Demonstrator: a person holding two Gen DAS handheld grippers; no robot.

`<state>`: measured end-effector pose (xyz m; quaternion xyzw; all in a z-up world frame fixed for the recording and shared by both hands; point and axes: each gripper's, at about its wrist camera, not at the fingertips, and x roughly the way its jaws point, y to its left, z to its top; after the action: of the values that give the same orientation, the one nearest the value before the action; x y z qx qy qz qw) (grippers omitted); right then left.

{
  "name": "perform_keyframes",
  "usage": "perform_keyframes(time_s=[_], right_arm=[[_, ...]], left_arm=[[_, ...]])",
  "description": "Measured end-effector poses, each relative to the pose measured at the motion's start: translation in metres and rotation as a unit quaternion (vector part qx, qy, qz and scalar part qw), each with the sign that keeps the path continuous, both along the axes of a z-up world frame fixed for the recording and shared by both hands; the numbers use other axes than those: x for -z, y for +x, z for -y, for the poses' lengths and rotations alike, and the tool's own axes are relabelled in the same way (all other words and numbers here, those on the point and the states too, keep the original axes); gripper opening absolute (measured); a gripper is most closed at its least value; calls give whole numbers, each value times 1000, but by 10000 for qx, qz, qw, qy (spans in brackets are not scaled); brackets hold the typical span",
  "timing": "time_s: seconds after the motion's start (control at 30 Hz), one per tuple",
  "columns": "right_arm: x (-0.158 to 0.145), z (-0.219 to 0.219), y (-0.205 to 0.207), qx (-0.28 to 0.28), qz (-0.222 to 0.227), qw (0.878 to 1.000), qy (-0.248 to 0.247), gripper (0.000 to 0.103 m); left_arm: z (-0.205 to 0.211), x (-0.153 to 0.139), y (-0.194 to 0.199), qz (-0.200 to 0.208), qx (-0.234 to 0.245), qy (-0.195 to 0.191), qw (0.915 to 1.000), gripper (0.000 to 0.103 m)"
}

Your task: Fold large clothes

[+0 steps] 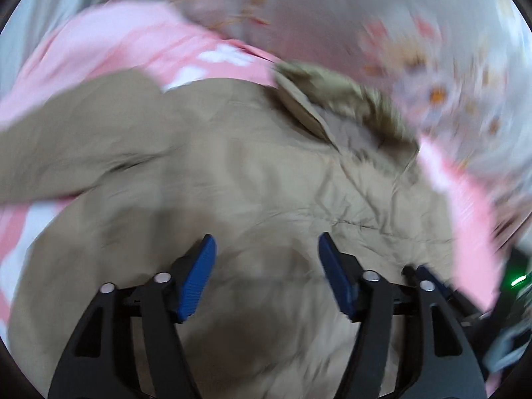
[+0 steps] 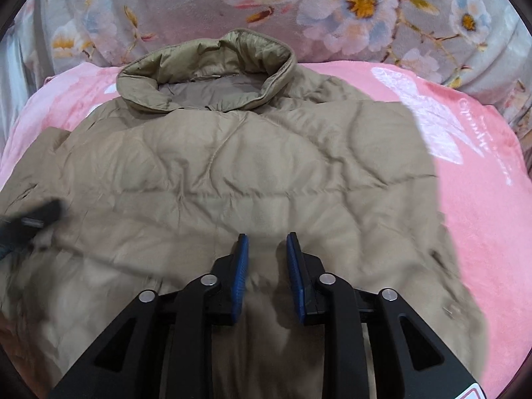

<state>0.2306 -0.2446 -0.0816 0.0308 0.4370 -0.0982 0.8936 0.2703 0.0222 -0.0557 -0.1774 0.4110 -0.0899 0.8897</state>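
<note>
The tan coat [image 2: 232,166] lay flat on the pink blanket [image 2: 482,199], filling the middle; left tongs [image 1: 267,249] gaped wide, right tongs [image 2: 267,242] narrow, both empty, probably ready to grab an edge for folding

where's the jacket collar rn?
Right wrist view: the collar sits top centre, at the far end of the tan jacket, where the pink blanket meets the floral blanket.

Black left gripper [image 1: 267,249], right gripper [image 2: 267,249]; ribbed blue pads, silver pins
</note>
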Motion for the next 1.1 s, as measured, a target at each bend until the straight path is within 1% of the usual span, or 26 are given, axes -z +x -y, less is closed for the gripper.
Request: perform_keyframes(time_s=[0.03, 0.07, 0.1, 0.17, 0.2, 0.23, 0.27, 0.33, 0.4, 0.43, 0.47, 0.5, 0.53, 0.57, 0.6, 0.63, 0.67, 0.77, 0.8, 0.87, 0.93, 1.0, 1.03, 1.07, 1.1], right_arm=[[-8, -3, -13, -26, 77, 10000, 45, 40], [-14, -6, -25, -78, 134, 9998, 93, 48], [-19, -11, -40, -162, 168, 9996, 126, 53], [-22, -22, -63, -288, 130, 9994, 107, 56], [-22, -25, -69, -328, 94, 9993, 123, 56], [-21, -28, -79, -369, 21, 9991, 215, 56], [-19, -29, -87, -370, -30, 9987, 358, 56], [-16, -30, -98, -323, -121, 9977, 580, 56], [-14, -31, -103, -265, -193, 9974, 639, 56], [-14, -32, -105, -251, -207, 9974, 639, 56], [-15, -33, -106, -245, -209, 9975, 625, 56], [-15, -34, -107, -245, -205, 9977, 606, 56], [-17, -34, -108, -241, -198, 9978, 579, 56], [-18, -35, -109, -232, -186, 9980, 559, 56], [-19, -35, -110, -223, -167, 9981, 548, 56], [-21, -35, -110, -214, -158, 9982, 545, 56], [-21, -34, -111, -208, -152, 9982, 544, 56], [-23, -33, -112, -168, -127, 9983, 535, 56], [-24, -32, -112, -158, -116, 9984, 536, 56], [-25, -31, -112, -138, -81, 9984, 542, 56], [-27, -29, -112, -110, -47, 9984, 552, 56], [-28, -27, -114, -87, -16, 9984, 552, 56], [-29, -24, -115, -58, -2, 9986, 534, 56], [-30, -21, -116, -12, 0, 9986, 526, 56], [-31, -18, -117, 23, 5, 9986, 533, 56]], left_arm=[[-28, -6, -11, 20, -214, -179, 9996, 75], [-55, -9, -21, 45, -496, -245, 9985, 83], [-90, -12, -31, 54, -905, -211, 9957, 84], [-150, -10, -43, -89, -1596, -89, 9871, 84], [-188, -5, -49, -222, -2021, -36, 9791, 84], [-214, -1, -54, -314, -2317, -54, 9723, 84], [-249, 6, -60, -455, -2748, -132, 9603, 84], [-291, 14, -69, -512, -3225, -410, 9443, 83], [-326, 21, -72, -497, -3565, -699, 9303, 81], [-336, 25, -70, -528, -3658, -781, 9259, 78], [-344, 30, -66, -558, -3684, -890, 9237, 66], [-351, 36, -59, -643, -3686, -1016, 9218, 50], [-352, 39, -53, -731, -3682, -1077, 9206, 41], [-350, 39, -47, -772, -3652, -1074, 9215, 23], [-344, 35, -40, -778, -3617, -961, 9241, 12], [-336, 29, -34, -731, -3564, -798, 9280, 8], [-320, 13, -27, -579, -3457, -471, 9354, 5], [-285, -26, -16, -81, -3116, 66, 9502, 3], [-263, -47, -11, 181, -2879, 188, 9573, 2], [-219, -81, -2, 580, -2399, 274, 9687, 2], [-150, -120, 5, 1052, -1621, 318, 9806, 2], [-88, -141, 7, 1327, -904, 403, 9862, 2], [-59, -147, 7, 1411, -564, 402, 9876, 2], [-17, -149, 7, 1446, -80, 383, 9887, 2], [13, -147, 6, 1417, 248, 344, 9890, 2]])
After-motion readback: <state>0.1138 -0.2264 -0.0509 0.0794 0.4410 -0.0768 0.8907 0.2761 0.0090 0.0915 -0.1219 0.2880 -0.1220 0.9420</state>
